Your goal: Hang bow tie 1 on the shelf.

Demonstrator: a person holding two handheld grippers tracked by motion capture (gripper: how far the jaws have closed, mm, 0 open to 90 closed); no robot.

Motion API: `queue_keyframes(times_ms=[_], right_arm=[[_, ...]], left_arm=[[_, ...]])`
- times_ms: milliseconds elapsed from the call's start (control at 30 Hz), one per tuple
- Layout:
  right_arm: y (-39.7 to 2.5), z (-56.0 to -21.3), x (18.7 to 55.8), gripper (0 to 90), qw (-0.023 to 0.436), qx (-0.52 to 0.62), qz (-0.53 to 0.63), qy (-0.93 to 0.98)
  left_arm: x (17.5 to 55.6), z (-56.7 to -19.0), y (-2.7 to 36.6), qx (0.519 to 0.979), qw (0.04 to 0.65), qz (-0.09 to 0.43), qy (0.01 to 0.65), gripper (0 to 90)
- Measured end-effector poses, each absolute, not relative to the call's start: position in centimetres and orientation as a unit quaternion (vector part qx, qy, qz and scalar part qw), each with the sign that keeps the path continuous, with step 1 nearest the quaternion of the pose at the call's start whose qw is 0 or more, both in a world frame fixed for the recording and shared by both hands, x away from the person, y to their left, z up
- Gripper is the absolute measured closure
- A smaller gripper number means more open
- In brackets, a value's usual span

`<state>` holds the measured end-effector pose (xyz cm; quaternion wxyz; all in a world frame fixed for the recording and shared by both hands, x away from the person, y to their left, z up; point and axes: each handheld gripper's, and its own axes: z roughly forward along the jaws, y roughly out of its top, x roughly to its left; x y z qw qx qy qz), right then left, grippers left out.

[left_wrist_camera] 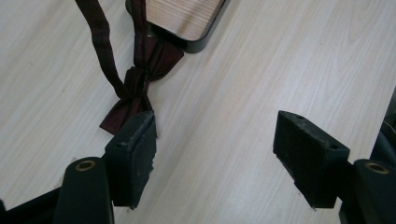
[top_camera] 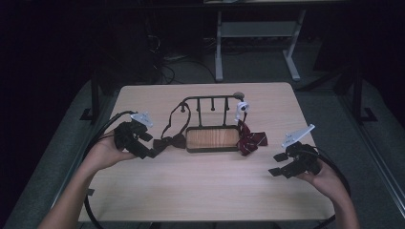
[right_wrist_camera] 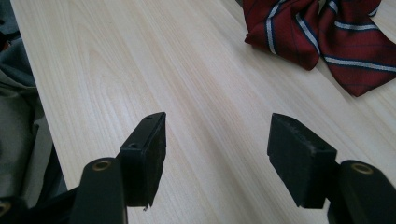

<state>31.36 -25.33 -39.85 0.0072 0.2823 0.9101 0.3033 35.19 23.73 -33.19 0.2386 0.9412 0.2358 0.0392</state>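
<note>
A person's forearms reach in over a pale wooden table (top_camera: 200,191), each hand holding a claw. The left claw (left_wrist_camera: 215,154) is spread wide, empty, one jaw touching a dark bow tie (left_wrist_camera: 135,88) lying beside a black rack (top_camera: 212,125) with a wooden base. The right claw (right_wrist_camera: 217,156) is likewise spread over bare table, near a red striped tie (right_wrist_camera: 317,37). Judged from this, the left claw should center over the bow tie's knot before pinching.
</note>
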Motion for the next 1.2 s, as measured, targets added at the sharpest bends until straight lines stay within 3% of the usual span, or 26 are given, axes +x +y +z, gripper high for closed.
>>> queue_keyframes(times_ms=[1200], right_arm=[[-25.5, -40.6, 31.2, 36.8, 0.002, 0.286, 0.299, 0.911]], left_arm=[[33.0, -37.2, 25.3, 0.931, 0.264, 0.052, 0.246, 27.8]])
